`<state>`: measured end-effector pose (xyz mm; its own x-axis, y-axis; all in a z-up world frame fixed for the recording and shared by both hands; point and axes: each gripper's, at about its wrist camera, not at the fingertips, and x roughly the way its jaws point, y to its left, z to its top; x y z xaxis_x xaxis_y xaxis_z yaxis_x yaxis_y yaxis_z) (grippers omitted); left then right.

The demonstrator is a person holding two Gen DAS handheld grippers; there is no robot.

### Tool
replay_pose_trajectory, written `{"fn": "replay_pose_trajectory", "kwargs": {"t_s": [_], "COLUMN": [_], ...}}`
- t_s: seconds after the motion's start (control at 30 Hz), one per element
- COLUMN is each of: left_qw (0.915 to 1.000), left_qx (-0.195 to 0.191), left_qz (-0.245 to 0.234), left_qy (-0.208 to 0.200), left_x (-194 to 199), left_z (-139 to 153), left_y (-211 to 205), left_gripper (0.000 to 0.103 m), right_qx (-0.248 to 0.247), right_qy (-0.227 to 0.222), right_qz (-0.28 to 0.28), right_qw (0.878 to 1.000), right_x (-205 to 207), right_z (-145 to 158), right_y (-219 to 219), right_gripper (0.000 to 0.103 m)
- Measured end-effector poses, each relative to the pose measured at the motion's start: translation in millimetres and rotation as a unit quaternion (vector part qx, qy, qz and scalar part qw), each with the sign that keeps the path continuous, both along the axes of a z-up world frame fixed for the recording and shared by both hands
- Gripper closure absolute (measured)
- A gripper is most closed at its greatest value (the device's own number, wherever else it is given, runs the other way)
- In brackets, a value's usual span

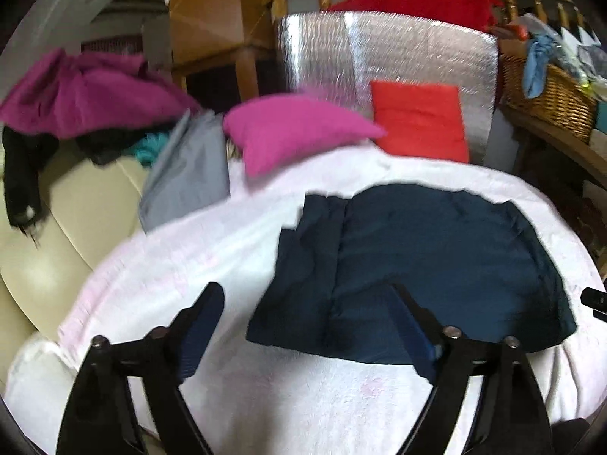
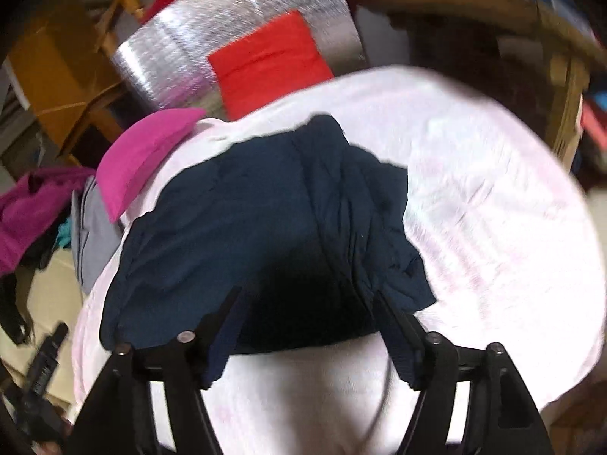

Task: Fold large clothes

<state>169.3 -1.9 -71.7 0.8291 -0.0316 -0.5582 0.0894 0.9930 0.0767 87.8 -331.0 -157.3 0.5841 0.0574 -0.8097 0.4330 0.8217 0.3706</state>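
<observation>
Two claws, both released and empty, hang over my navy garment [image 1: 425,265] on the white towel [image 1: 227,250]: left gripper [image 1: 309,311] nearest its left edge, right gripper [image 2: 309,311] above its bunched right side. Long axis runs left-right. Only the left view shows the wicker basket [image 1: 546,94] beyond.

Both wrist views look down, close, over own tongs; share navy garment [image 1: 436,258] on white blanket [image 2: 474,189].

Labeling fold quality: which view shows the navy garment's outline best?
Left wrist: the navy garment lies flat with nearly its whole outline visible. Right wrist shows it closer, with its near edge in shadow and partly hidden behind the gripper.
</observation>
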Motion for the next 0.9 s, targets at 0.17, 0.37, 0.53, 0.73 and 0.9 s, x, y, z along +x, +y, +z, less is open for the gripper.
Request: {"fn": "replay_pose_trajectory", "kwargs": {"t_s": [0.17, 0.37, 0.53, 0.73, 0.9], "left_qw": [0.9982, 0.9977, 0.9956, 0.9909, 0.9888], "left_qx": [-0.024, -0.006, 0.029, 0.053, 0.050], "left_qz": [-0.017, -0.010, 0.001, -0.010, -0.020], "left_qy": [-0.051, -0.067, -0.089, -0.123, -0.139], "left_x": [-41, -76, -106, -146, -172], "left_z": [55, 95, 117, 138, 152], "left_y": [-3, -10, -21, -32, -32], "left_gripper": [0.007, 0.007, 0.007, 0.007, 0.007], "right_qx": [-0.066, -0.118, -0.146, -0.148, -0.161], "right_qy": [-0.037, -0.093, -0.133, -0.150, -0.150], "right_qz": [0.030, 0.033, 0.022, 0.015, 0.012], "right_qw": [0.997, 0.988, 0.980, 0.977, 0.975], "right_x": [-28, -70, -103, -135, -156], "right_z": [59, 119, 155, 174, 183], "right_y": [29, 55, 65, 73, 82], "right_gripper": [0.023, 0.010, 0.001, 0.000, 0.000]}}
